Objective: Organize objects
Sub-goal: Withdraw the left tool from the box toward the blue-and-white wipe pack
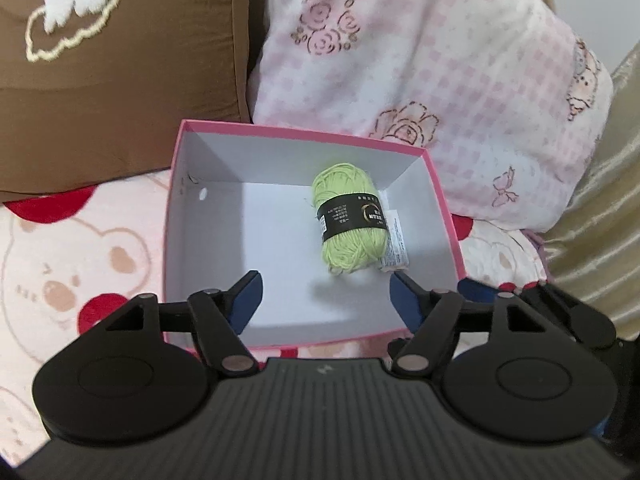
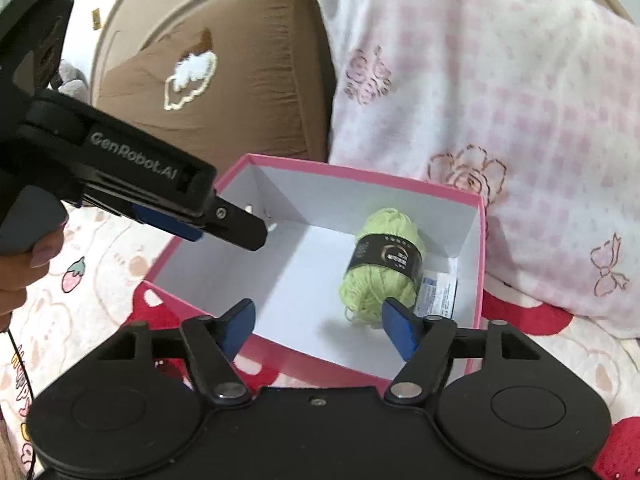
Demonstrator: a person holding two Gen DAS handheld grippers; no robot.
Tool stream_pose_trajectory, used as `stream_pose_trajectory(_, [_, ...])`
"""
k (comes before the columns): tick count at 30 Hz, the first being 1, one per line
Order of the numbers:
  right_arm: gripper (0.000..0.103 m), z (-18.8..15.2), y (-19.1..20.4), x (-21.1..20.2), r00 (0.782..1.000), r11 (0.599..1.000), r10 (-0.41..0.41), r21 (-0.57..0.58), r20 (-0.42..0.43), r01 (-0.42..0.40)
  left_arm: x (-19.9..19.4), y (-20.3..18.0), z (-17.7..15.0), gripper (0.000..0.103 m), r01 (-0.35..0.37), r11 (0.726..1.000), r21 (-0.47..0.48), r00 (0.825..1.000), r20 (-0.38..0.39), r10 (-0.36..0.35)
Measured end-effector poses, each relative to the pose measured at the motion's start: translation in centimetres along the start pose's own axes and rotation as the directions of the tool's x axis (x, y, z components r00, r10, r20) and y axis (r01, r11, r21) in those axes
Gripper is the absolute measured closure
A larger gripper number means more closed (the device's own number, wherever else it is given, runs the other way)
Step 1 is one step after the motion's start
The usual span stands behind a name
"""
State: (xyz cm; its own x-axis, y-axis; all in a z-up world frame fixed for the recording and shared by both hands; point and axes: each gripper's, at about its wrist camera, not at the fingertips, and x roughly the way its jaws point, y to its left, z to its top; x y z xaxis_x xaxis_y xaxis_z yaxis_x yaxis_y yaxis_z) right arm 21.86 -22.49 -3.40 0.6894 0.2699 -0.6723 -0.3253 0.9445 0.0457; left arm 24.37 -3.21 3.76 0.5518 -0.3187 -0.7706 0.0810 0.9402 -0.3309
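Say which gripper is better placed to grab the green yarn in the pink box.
Right, probably. The right gripper is open with the green yarn skein just off its fingertip. The left gripper, also open, sits farther back over the pink box.

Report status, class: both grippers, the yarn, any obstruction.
Left gripper and right gripper open, empty. Green yarn lying in pink box, beside a white packet. Nothing blocking.
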Motion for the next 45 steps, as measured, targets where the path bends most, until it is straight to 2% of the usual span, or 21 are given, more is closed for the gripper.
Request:
stream_pose_trajectory(1, [0.02, 0.0, 0.1, 0.1, 1.0, 1.0, -0.004, -0.002, 0.006, 0.004, -0.6, 0.0, -0.2, 0.029, -0.004, 1.0, 0.0, 1.0, 0.003, 0.004])
stream_pose_trajectory(3, [0.013, 0.0, 0.6, -0.9, 1.0, 1.0, -0.006, -0.008, 0.019, 0.006, -1.8, -0.2, -0.6, 0.018, -0.01, 1.0, 0.013, 1.0, 0.002, 0.01])
stream_pose_trajectory(7, [0.011, -0.3, 1.2, -2.1, 1.0, 0.999, -0.004, -0.04, 0.012, 0.004, -4.0, -0.8, -1.5, 0.008, -0.02, 0.999, 0.05, 1.0, -0.002, 0.02])
stream_pose_trajectory(9, [0.011, -0.4, 1.4, -2.9, 1.0, 0.999, -0.011, -0.048, 0.015, 0.012, -5.0, -0.9, -2.0, 0.002, -0.014, 0.999, 0.045, 1.0, 0.001, 0.014])
stream_pose_trajectory(11, [0.011, -0.4, 1.5, -3.8, 1.0, 0.999, -0.023, -0.042, 0.016, 0.024, -5.8, -0.9, -2.5, 0.0, -0.001, 0.999, 0.04, 1.0, 0.002, 0.001])
stream_pose_trajectory(14, [0.011, -0.4, 1.2, -4.9, 1.0, 1.0, -0.008, -0.018, 0.01, 0.008, -6.6, -1.1, -3.2, 0.0, 0.019, 0.999, 0.045, 0.999, -0.032, -0.017])
stream_pose_trajectory(20, [0.011, -1.2, 0.3, -6.6, 1.0, 1.0, 0.014, 0.021, -0.024, -0.013, -7.5, -1.3, -4.5, 0.0, -0.004, 0.999, 0.039, 0.995, -0.101, 0.008])
stream_pose_trajectory(26, [0.011, -2.4, -0.6, -8.6, 0.997, 0.996, 0.056, 0.065, -0.055, -0.053, -8.4, -1.6, -5.8, 0.0, -0.024, 0.998, 0.059, 0.994, -0.109, 0.031])
stream_pose_trajectory(30, [0.011, -3.2, -0.5, -10.2, 0.997, 0.998, 0.055, 0.048, -0.061, -0.052, -8.8, -2.1, -6.7, 0.0, -0.02, 0.996, 0.092, 0.989, -0.146, 0.033])
stream_pose_trajectory(35, [0.011, -4.0, 0.2, -11.9, 0.996, 0.998, 0.062, -0.002, -0.071, -0.062, -9.2, -2.7, -7.9, 0.0, -0.047, 0.99, 0.133, 0.986, -0.155, 0.068])
stream_pose_trajectory(45, [0.011, -6.8, 1.6, -12.1, 0.989, 0.995, 0.059, -0.073, -0.135, -0.07, -8.6, -3.1, -10.5, 0.003, -0.044, 0.985, 0.169, 0.98, -0.186, 0.075])
